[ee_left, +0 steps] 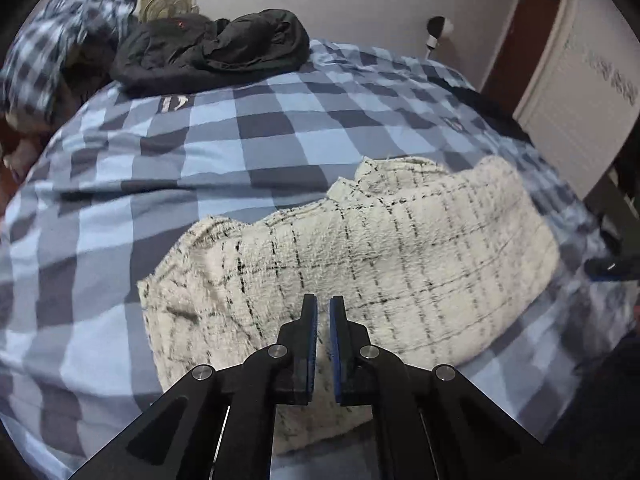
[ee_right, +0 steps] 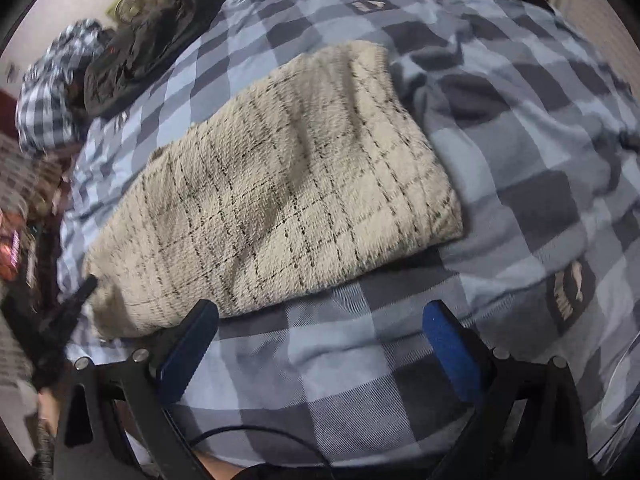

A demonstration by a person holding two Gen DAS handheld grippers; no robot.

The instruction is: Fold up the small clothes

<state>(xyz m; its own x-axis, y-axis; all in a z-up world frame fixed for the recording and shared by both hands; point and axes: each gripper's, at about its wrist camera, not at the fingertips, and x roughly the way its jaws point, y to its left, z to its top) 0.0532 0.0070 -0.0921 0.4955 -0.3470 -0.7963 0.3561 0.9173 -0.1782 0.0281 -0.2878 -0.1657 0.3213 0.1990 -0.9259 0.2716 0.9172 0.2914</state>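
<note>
A cream tweed garment (ee_left: 380, 248) with thin black check lines lies folded on the blue checked bed cover (ee_left: 200, 168). My left gripper (ee_left: 323, 304) hovers over its near edge with the fingers nearly together and nothing between them. In the right wrist view the same garment (ee_right: 280, 184) lies as a thick folded block. My right gripper (ee_right: 320, 312) is open and empty, just in front of the garment's near edge, over the bed cover (ee_right: 520, 160). The left gripper (ee_right: 76, 300) shows at the garment's left end.
A dark jacket (ee_left: 212, 48) and a black-and-white checked cloth (ee_left: 60, 40) are piled at the far end of the bed. A wall, a brown door (ee_left: 524, 36) and a white cupboard (ee_left: 592, 92) stand to the right.
</note>
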